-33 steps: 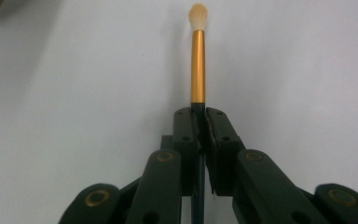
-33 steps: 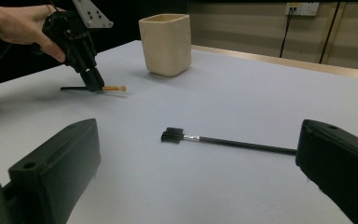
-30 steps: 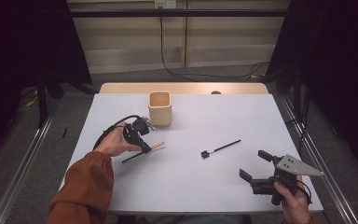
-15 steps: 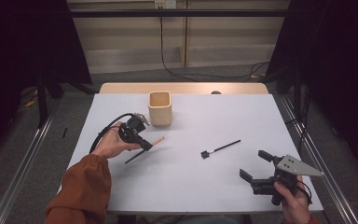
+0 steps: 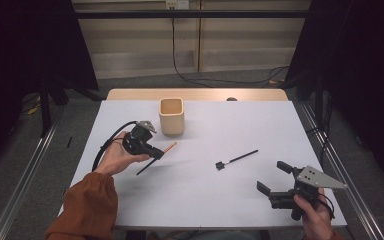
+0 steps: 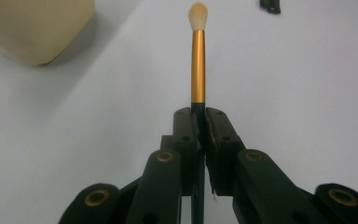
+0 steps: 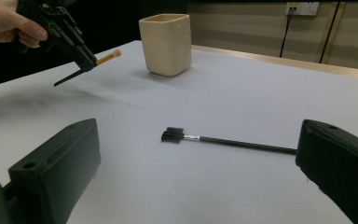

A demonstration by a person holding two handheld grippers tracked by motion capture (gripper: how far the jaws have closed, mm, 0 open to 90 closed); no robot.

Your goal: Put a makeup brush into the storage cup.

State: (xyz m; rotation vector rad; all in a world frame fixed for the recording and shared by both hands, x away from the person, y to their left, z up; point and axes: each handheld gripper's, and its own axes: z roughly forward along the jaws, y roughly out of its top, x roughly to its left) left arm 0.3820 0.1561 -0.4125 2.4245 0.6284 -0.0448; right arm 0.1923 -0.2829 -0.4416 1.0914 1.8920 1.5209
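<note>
Left claw [image 5: 156, 152] is pinching a slim makeup brush [image 5: 156, 159] at the dark part of its handle, jaws pressed tight on it, and holds it clear above the tabletop [image 5: 205, 195], just in front and to the left of the cream cup [image 5: 172, 116]. From the left claw view the gold ferrule and pale bristle tip [image 6: 197, 14] stick straight out past the jaws, while the dark handle runs down between them and is cut off at the bottom edge. In the high view the handle's tail pokes out below the claw as a thin dark line, hard to follow against the shadow.

Right claw [image 5: 275, 179] rests at the near right part of the tabletop with its jaws spread and nothing between them. A small black spoolie brush [image 5: 236, 160] lies flat on the surface just beyond it, well apart from the cup; in the right claw view the end of its handle [image 7: 247, 144] disappears behind one jaw.

White covering spreads over the tabletop, and a strip of bare wood [image 5: 195, 94] shows along the far edge. Behind it are a pale panelled wall [image 5: 145, 45], a hanging black cable [image 5: 177, 50] and dark curtains at both sides. The inside of the cup cannot be made out.
</note>
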